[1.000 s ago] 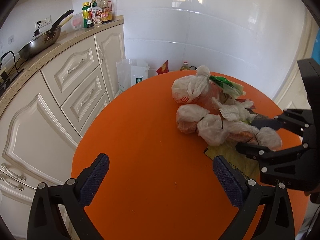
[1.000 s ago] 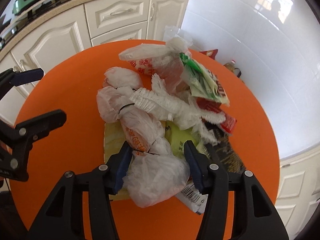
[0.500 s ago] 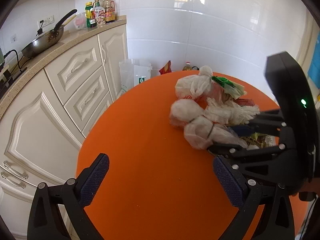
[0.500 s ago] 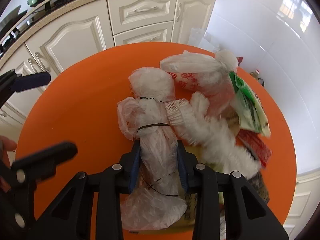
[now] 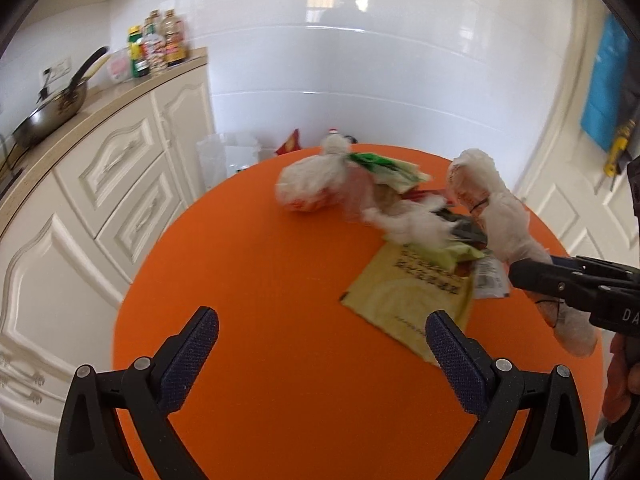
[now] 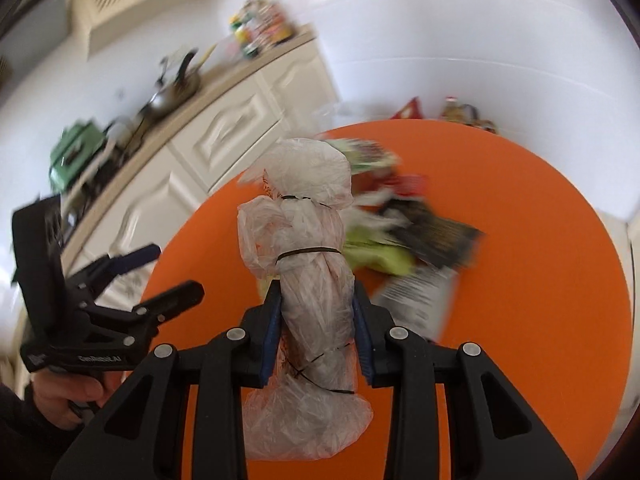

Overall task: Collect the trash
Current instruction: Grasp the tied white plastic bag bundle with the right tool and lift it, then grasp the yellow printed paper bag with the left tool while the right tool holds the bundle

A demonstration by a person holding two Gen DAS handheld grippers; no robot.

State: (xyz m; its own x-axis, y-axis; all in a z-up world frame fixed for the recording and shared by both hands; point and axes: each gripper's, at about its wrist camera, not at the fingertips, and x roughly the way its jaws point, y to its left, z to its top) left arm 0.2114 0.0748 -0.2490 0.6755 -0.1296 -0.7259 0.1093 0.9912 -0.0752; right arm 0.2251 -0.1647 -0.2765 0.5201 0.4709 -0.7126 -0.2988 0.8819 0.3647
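A long clear plastic bag bundle (image 6: 304, 208), tied with black bands, hangs lifted above the round orange table (image 6: 520, 240), and my right gripper (image 6: 316, 288) is shut on its lower half. In the left wrist view the same bundle (image 5: 492, 208) sticks up at the right from the right gripper (image 5: 536, 268). The remaining trash lies on the table (image 5: 260, 260): a white tied bag (image 5: 308, 188), crumpled white paper (image 5: 412, 224) and a yellow packet (image 5: 408, 300). My left gripper (image 5: 322, 320) is open over bare orange table, left of the pile, with nothing between its pads.
Cream cabinets (image 5: 120, 184) curve along the left, with a wok (image 5: 52, 116) and bottles (image 5: 156, 50) on the counter. A clear bag (image 5: 228, 156) stands on the floor behind the table. A white door (image 5: 580, 184) is at the right. A hand (image 6: 68, 396) holds the left gripper.
The right gripper closed on the banded bag bundle, then lifted it off the pile and rolled upright. The rest of the pile was stirred. The left gripper drifted sideways, still open.
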